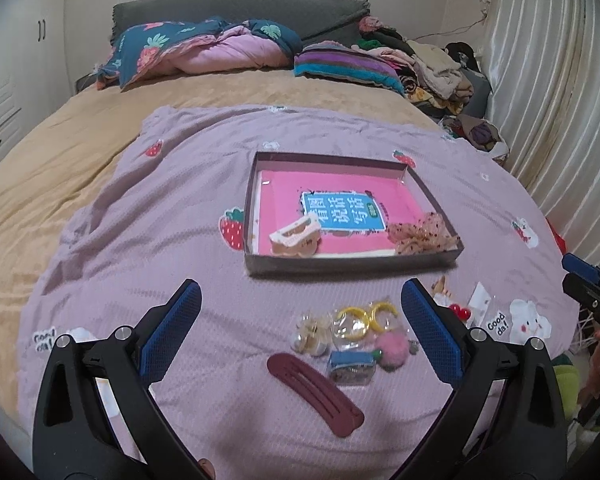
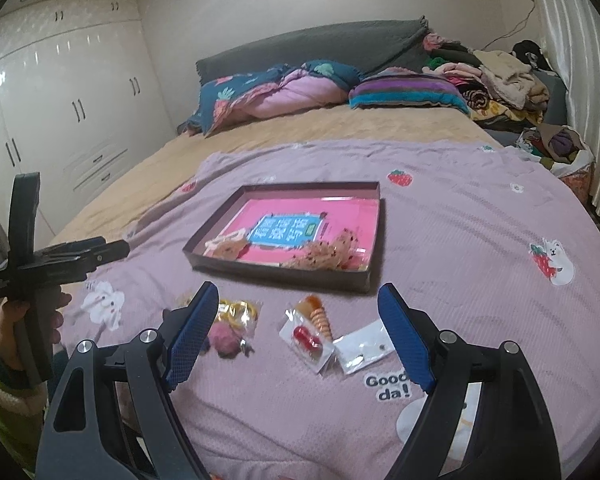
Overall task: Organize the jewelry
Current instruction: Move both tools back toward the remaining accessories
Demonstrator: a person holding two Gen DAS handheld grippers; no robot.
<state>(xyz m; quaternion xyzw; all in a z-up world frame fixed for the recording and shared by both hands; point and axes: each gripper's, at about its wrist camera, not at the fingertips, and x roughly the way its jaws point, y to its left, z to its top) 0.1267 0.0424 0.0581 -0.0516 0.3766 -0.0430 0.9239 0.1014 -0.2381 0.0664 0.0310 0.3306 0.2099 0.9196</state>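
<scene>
We hold both tongs wide open and empty — left tongs (image 1: 300, 316), right tongs (image 2: 300, 320) — above loose jewelry packets (image 2: 312, 332) on the bed, just before the box (image 1: 340, 262). We should take one packet, pinching its edge, not the cloth.

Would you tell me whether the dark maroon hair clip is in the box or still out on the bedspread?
Out: the maroon hair clip lies on the bedspread, nearer than the box.

You can read "Good da!" printed on the bedspread (image 2: 440, 216), just beside your right gripper's (image 2: 296, 332) right finger; the book's (image 1: 342, 213) Chinese title stays unclear.
</scene>
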